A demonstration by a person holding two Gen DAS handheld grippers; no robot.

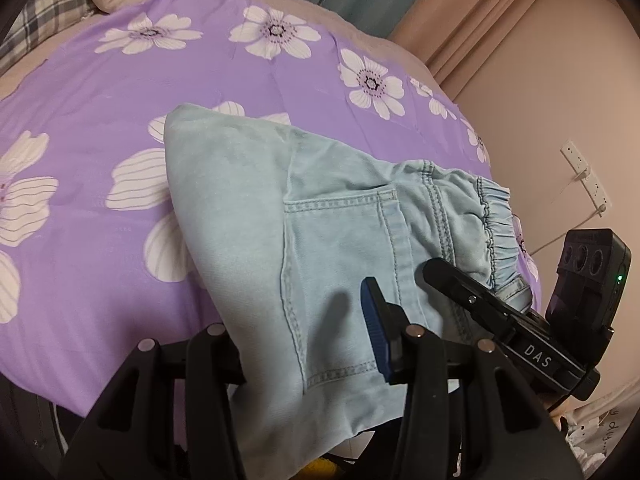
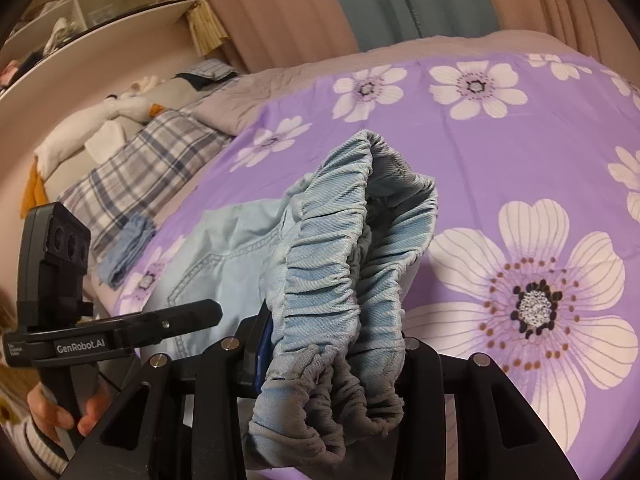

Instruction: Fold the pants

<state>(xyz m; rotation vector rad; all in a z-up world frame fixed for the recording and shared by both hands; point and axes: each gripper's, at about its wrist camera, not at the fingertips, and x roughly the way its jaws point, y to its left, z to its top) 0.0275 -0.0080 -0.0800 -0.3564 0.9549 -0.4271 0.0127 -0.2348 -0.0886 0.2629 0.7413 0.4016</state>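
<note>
The pants (image 1: 256, 216) are soft, pale blue denim with stitched pocket seams and a gathered elastic waistband (image 2: 340, 272), partly lifted off the bed. The left tongs (image 1: 304, 344) pinch the cloth by the back pocket; 1 finger is buried under the fabric. The right tongs (image 2: 332, 356) pinch the bunched, ruffled waistband. Below lies a smooth purple sheet (image 1: 100, 92) printed with white flowers. A plaid pillow (image 2: 144, 160) sits beyond.
</note>
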